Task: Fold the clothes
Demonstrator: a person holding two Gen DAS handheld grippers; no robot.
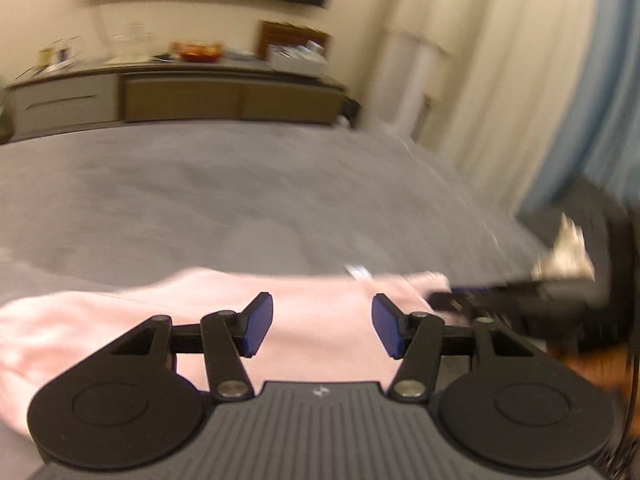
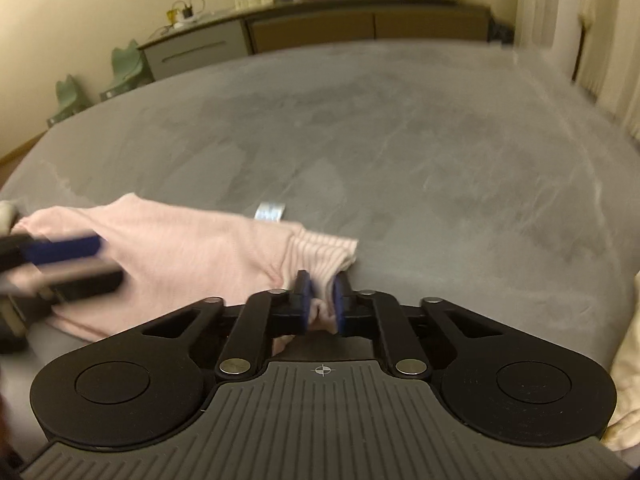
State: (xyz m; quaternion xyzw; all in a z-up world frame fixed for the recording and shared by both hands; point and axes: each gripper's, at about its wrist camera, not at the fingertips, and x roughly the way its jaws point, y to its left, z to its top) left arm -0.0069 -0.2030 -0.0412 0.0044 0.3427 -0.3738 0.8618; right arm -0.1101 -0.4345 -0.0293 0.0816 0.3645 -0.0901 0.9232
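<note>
A pink knitted garment (image 2: 168, 248) lies on the grey bed cover (image 2: 400, 140), at the near edge of it. The right gripper (image 2: 320, 300) has its blue pads (image 2: 304, 296) closed on the ribbed cuff (image 2: 320, 250) of the garment, with pink fabric pinched between them. The left gripper (image 1: 322, 326) is above the same garment with its jaws apart and nothing between them (this view is blurred). A small white label (image 2: 271, 212) shows at the far edge of the garment.
</note>
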